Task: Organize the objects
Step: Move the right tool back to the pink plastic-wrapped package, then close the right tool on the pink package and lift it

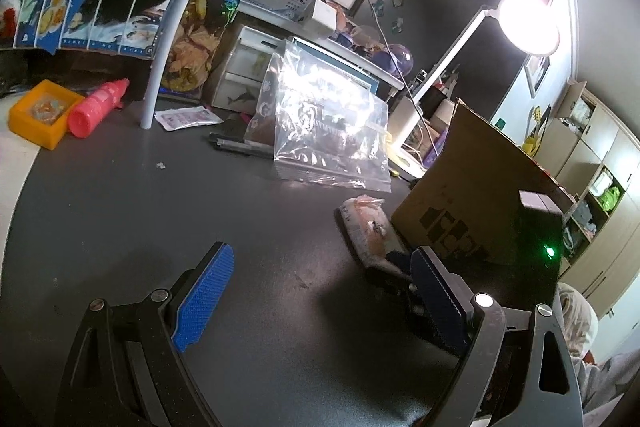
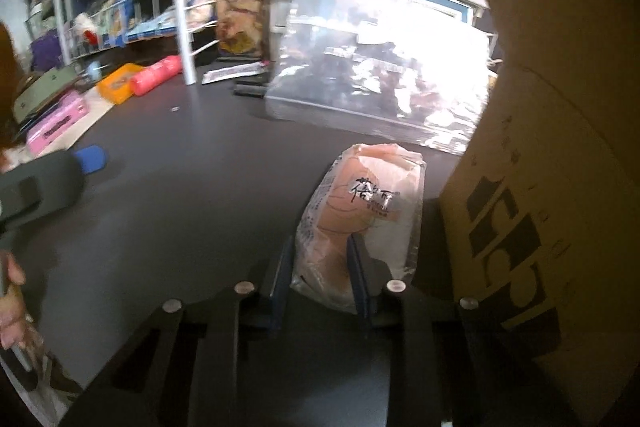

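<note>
A pink-and-white soft pack in clear wrap [image 2: 368,195] lies on the dark tabletop beside a brown cardboard box [image 2: 540,147]. My right gripper [image 2: 320,251] is shut on the near end of this pack, its blue pads pressing both sides. In the left wrist view the same pack [image 1: 366,223] lies at the foot of the box [image 1: 480,187]. My left gripper [image 1: 320,287] hangs low over the bare table to the left of the pack, jaws wide and empty. One of its blue fingertips [image 2: 92,157] shows at the left edge of the right wrist view.
A shiny clear zip bag [image 1: 328,119] leans behind the pack. At the far left lie a red bottle [image 1: 98,107] and a yellow box [image 1: 40,113]. A white rack post [image 1: 160,67], stacked drawers and a bright lamp [image 1: 528,23] crowd the back. A person's hand [image 2: 12,307] shows at the left.
</note>
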Demonstrator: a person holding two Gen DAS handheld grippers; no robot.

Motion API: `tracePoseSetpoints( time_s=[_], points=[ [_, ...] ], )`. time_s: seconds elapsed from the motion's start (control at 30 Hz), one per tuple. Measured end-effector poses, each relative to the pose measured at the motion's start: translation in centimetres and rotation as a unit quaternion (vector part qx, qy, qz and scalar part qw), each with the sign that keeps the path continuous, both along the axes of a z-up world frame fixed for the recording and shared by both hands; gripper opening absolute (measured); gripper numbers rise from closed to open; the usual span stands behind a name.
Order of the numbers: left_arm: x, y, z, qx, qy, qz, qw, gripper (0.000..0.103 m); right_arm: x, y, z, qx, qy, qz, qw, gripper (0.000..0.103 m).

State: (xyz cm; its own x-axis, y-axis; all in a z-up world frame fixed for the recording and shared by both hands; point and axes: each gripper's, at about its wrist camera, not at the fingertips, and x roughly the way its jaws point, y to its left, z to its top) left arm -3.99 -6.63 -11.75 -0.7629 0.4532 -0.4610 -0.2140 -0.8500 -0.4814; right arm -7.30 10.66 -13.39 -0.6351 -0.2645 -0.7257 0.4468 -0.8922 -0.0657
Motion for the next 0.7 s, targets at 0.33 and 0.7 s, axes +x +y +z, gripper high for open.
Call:
tracePoseSetpoints(
  time_s=[0.33, 0.7],
  points=[
    [0.6, 0.0, 0.0, 0.002, 0.0, 0.002, 1.0, 0.089, 3.4, -0.8, 0.3, -0.049, -0.03, 0.087, 0.995, 0.025],
    [0.6, -0.6, -0.3, 0.007, -0.008, 0.01, 0.9999, 0.089, 3.0, -0.2, -0.1, -0.034, -0.007, 0.023, 0.999, 0.079]
  ],
)
